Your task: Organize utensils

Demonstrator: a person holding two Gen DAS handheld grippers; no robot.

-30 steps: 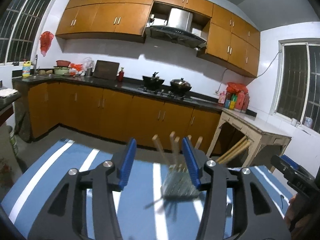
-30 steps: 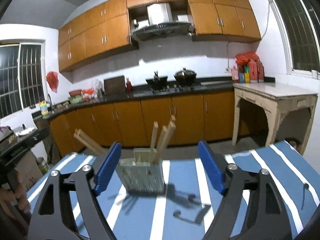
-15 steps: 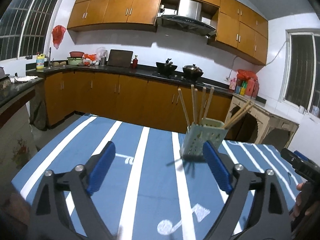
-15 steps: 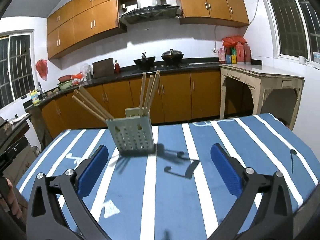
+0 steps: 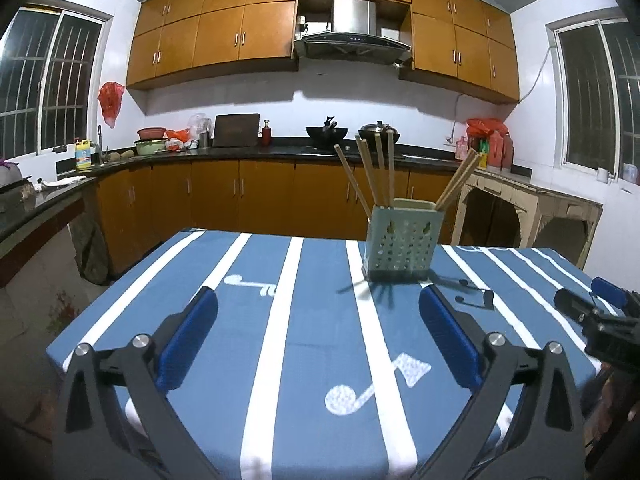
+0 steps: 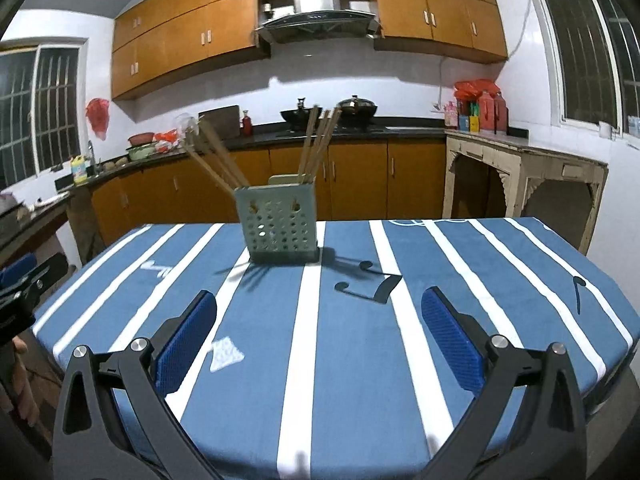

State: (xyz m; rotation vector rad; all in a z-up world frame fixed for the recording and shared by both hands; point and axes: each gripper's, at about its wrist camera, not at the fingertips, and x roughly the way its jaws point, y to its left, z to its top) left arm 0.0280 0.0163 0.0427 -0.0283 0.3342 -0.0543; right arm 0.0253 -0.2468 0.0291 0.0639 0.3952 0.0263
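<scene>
A pale green perforated utensil holder stands upright on the blue striped tablecloth, with several wooden chopsticks leaning out of it. It also shows in the right wrist view with its chopsticks. My left gripper is open and empty, held back from the holder near the table's front. My right gripper is open and empty, also well short of the holder. The right gripper's body shows at the right edge of the left wrist view.
The table's edges drop off on all sides. Kitchen cabinets and a counter with pots run along the far wall. A pale wooden side table stands at the right.
Both grippers have pulled back from the holder and opened wide; the holder now stands farther away on the cloth. A second ago the left fingers were close around it.
</scene>
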